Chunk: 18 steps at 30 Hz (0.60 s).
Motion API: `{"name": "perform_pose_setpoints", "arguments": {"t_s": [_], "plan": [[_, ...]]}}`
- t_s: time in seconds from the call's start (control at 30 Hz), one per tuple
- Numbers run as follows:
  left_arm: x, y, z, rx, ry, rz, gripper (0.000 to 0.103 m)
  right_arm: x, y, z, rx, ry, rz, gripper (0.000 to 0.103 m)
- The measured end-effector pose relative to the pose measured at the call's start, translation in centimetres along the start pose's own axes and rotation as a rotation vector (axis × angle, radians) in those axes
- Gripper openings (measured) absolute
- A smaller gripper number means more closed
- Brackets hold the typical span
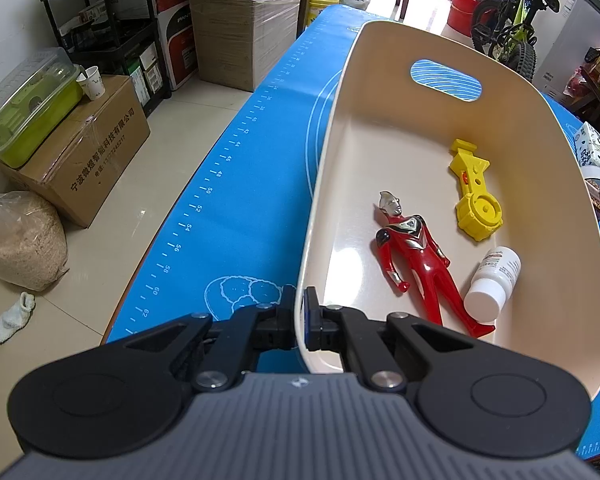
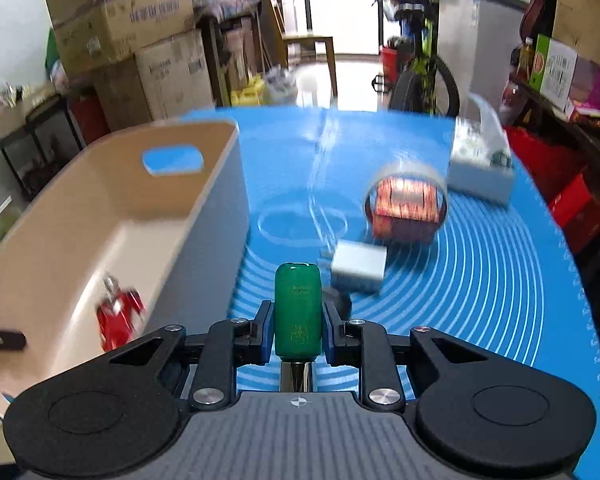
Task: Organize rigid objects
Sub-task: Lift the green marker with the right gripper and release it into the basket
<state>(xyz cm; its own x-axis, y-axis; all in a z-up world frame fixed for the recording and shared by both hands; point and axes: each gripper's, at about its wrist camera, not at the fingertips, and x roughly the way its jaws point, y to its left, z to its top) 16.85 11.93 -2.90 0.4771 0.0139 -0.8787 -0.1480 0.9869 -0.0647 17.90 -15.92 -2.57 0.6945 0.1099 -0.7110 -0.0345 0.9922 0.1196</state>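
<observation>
While left claw (image 1: pixel 299 318) pinches the bin (image 1: pixel 380 40), right claw (image 2: pixel 296 330) grips a green-handled tool (image 2: pixel 298 312).

Beside the desk's left edge, a cardboard box (image 1: pixel 80 152) is seen on the tiled floor (image 1: pixel 172 184), and a green lidded container (image 1: pixel 28 108) and a paper cup (image 1: pixel 93 82) are carried on it. A bag of grain (image 1: pixel 20 240) and a small white sock (image 1: pixel 10 318) are lying nearby. Beyond the desk's far edge, a green bicycle (image 1: pixel 512 28) and a red bucket (image 1: pixel 464 10) are visible.

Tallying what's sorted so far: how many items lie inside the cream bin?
3: red figure mid-floor, yellow toy beyond it, white bottle beside its legs. The near corner of the bin is hidden.
</observation>
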Motion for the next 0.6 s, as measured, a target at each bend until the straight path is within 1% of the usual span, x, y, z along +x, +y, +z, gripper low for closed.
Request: {"name": "perform_pose_setpoints", "arguments": {"t_s": [0.23,0.3,0.47,0.6], "plan": [[0.0,0.0,0.0,0.001,0.000,0.002,0.006,-3.3,1.7,2.2,-0.002,-0.133,0.045,0.033],[0.0,0.0,0.0,0.002,-0.001,0.003,0.006,-3.9,2.5,2.8,-0.008,-0.157,0.064,0.033],[0.0,0.0,0.0,0.003,-0.001,0.005,0.006,-4.3,5.4,4.0,-0.058,-0.185,0.130,0.033],[0.0,0.0,0.0,0.003,0.000,0.005,0.006,-3.8,7.9,4.6,-0.117,-0.182,0.171,0.033]]}}
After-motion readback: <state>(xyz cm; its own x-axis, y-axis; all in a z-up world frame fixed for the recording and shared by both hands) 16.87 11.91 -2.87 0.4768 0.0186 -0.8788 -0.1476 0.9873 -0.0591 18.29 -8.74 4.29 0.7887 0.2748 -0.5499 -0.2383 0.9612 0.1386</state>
